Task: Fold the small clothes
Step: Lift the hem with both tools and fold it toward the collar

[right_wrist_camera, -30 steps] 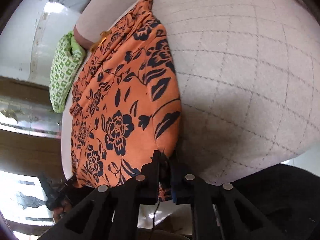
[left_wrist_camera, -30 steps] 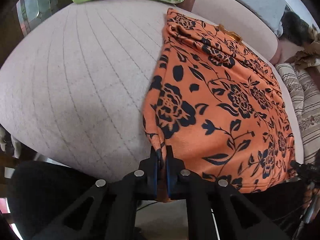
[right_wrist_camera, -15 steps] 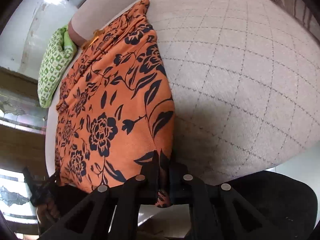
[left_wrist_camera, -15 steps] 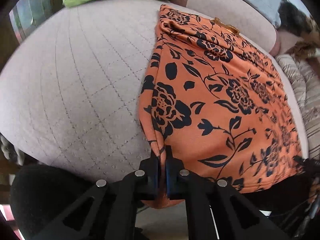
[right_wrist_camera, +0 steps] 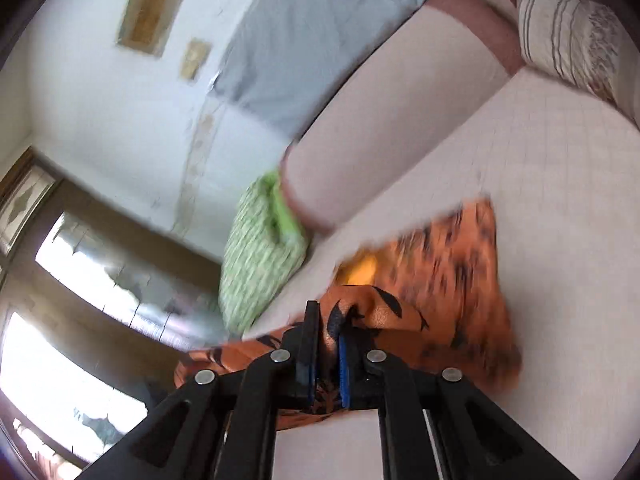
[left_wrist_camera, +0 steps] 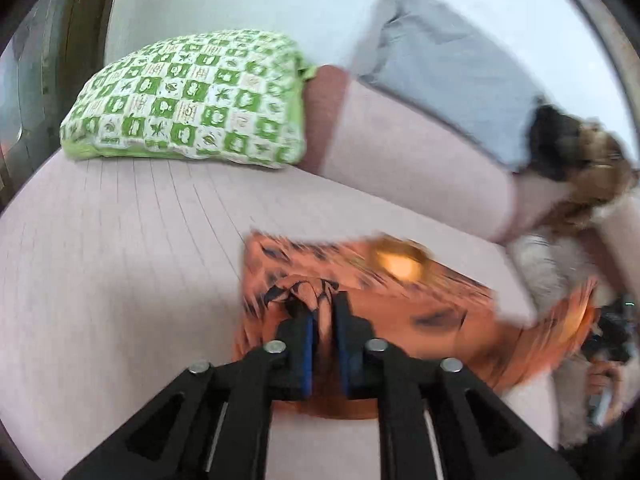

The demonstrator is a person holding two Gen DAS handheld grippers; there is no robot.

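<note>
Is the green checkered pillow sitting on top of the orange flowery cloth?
No, the green pillow sits apart at the sofa's back, with bare seat between it and the orange cloth.

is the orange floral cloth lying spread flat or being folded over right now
Being folded over. The orange floral cloth is bunched, its near edge lifted in the left claw and right claw, above the part lying on the sofa seat.

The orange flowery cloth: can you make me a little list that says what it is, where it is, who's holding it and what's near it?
item: orange cloth with dark flower print
resting on: pale quilted sofa seat
left gripper: jaws shut on a bunched bit of the cloth
right gripper: jaws shut on another bunched bit
nearby: green checked pillow at the sofa back, apart from the cloth
picture: blurry
</note>
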